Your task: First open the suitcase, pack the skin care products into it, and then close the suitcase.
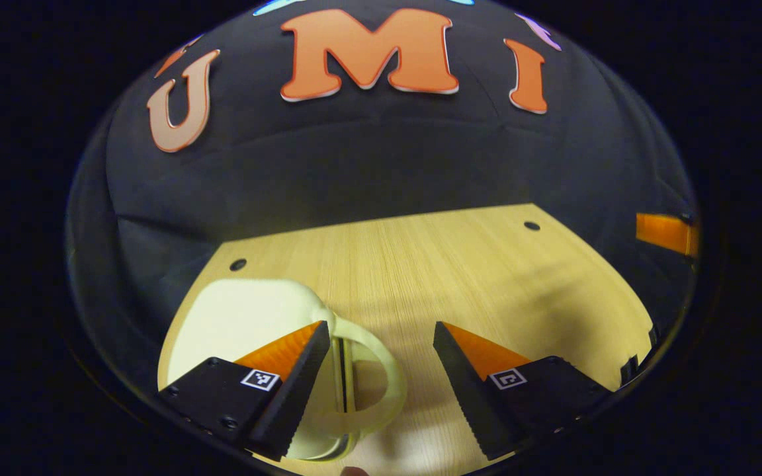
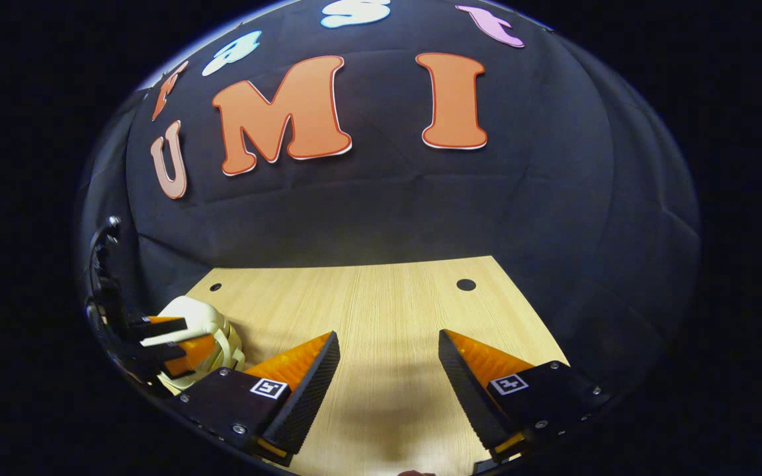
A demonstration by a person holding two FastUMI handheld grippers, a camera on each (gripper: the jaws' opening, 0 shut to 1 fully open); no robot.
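Observation:
A small cream suitcase point(image 1: 242, 317) lies closed on the wooden table point(image 1: 460, 264) at the lower left of the left gripper view. Its looped handle point(image 1: 381, 377) points toward the middle of the table. My left gripper point(image 1: 378, 330) is open just above that handle, with its left finger over the case's edge and the handle lying in the gap. In the right gripper view the suitcase point(image 2: 196, 317) sits at the far left with the left gripper's fingers point(image 2: 163, 327) over it. My right gripper point(image 2: 387, 340) is open above bare table, holding nothing.
The table has small dark holes near its back corners point(image 2: 465, 285). Black cloth wall stands close behind the table's far edge. Part of the other gripper point(image 1: 665, 233) shows at the right edge of the left gripper view.

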